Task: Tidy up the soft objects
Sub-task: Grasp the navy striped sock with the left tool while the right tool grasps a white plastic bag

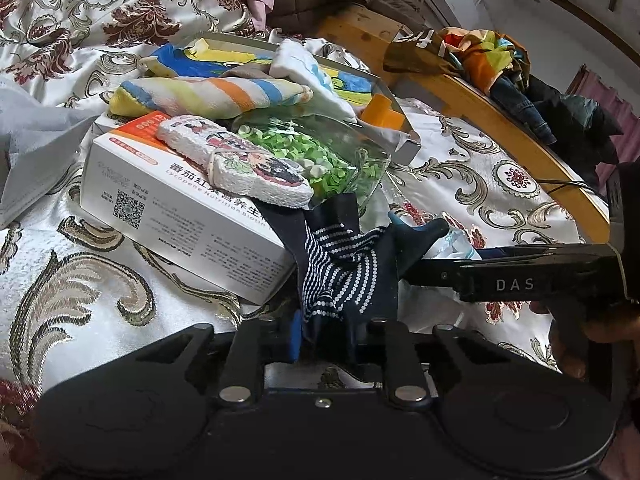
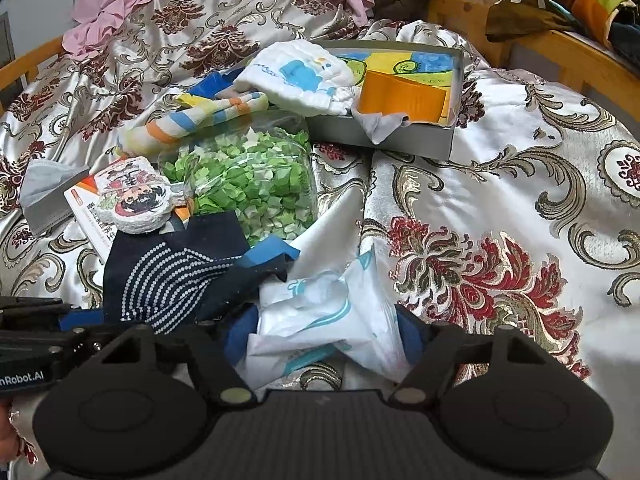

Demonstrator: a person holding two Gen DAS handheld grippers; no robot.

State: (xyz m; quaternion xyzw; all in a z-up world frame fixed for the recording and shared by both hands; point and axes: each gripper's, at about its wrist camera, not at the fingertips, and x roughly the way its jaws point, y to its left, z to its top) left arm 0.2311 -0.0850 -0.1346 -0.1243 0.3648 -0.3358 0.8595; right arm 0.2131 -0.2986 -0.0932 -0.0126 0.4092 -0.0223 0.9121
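The left tool (image 1: 326,340) is pinching the navy dotted sock (image 1: 340,264), lying near the bed's (image 1: 100,280) middle. The right tool (image 2: 324,344) is standing spread around a white packet (image 2: 320,316), seemingly not gripping.

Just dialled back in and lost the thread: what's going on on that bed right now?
A person is sorting soft things on the patterned bedspread with two handheld grippers. The left gripper has its jaws closed on a dark blue dotted sock beside the white box. The right gripper has a white and blue packet between its jaws, which look not fully closed. A grey tray of cloths sits behind.
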